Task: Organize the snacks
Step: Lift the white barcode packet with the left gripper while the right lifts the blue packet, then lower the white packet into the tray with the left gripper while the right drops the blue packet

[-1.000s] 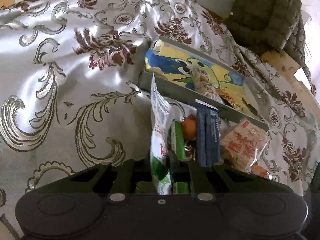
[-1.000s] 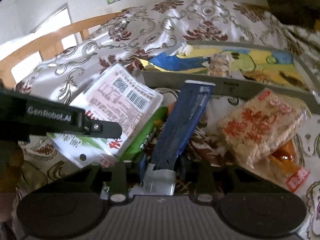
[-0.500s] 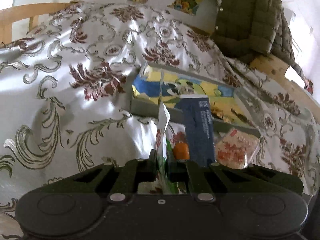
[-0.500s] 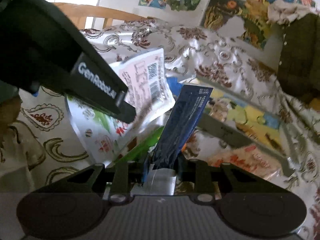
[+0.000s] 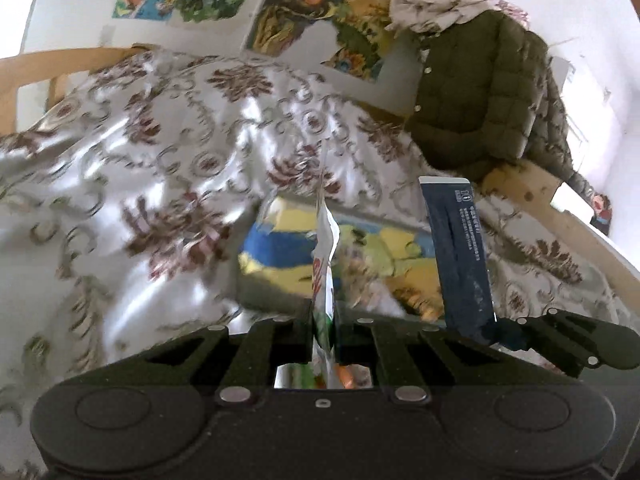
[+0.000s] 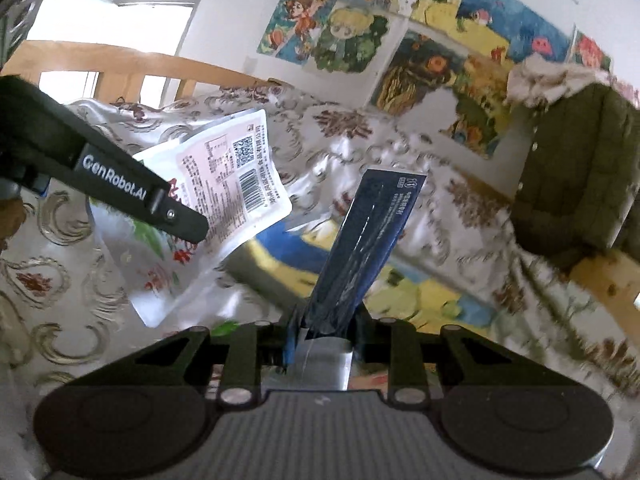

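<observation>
My left gripper (image 5: 323,316) is shut on a white and green snack pouch (image 5: 325,248), seen edge-on and held up in the air. The pouch's printed back with a barcode shows in the right wrist view (image 6: 224,184), with the left gripper (image 6: 176,216) across it. My right gripper (image 6: 320,328) is shut on a dark blue snack packet (image 6: 368,240), held upright; it also shows in the left wrist view (image 5: 456,248). A grey tray with a yellow and blue cartoon lining (image 5: 280,248) lies on the table beyond both grippers.
The table wears a shiny floral cloth (image 5: 140,168). A dark green padded jacket (image 5: 488,96) hangs over a wooden chair at the back right. Cartoon posters (image 6: 360,40) cover the wall. A green packet edge (image 6: 224,326) lies below.
Both grippers have lifted their packets off the table and tilted upward, so the wall and posters have come into view. The other snacks have dropped out of sight below.
</observation>
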The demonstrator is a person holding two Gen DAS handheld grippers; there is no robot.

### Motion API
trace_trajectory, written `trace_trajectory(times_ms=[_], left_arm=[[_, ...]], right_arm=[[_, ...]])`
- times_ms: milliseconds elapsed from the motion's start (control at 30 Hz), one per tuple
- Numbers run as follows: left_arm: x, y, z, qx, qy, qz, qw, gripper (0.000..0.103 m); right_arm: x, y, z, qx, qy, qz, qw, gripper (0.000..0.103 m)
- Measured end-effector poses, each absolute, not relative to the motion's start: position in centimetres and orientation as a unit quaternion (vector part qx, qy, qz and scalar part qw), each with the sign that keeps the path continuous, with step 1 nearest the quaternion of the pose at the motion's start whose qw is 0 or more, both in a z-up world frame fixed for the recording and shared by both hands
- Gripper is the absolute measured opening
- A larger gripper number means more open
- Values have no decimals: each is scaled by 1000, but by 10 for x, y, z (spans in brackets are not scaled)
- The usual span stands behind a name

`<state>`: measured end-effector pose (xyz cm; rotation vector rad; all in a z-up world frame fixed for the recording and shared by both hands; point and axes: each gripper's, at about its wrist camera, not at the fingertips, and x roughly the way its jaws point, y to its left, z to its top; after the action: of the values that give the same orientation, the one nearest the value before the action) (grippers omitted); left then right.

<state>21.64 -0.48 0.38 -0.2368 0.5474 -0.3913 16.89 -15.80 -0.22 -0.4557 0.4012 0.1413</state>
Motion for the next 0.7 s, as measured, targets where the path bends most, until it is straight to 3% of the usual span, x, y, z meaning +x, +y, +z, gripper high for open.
trace_trajectory(times_ms=[333, 700], left_arm=[[270, -92, 25, -94, 255, -221, 937, 9], [331, -165, -10, -129, 321, -216, 913, 9]], right_arm=[[201, -232, -12, -185, 190, 9, 964, 29], [241, -286, -35, -107, 235, 20, 966, 30]])
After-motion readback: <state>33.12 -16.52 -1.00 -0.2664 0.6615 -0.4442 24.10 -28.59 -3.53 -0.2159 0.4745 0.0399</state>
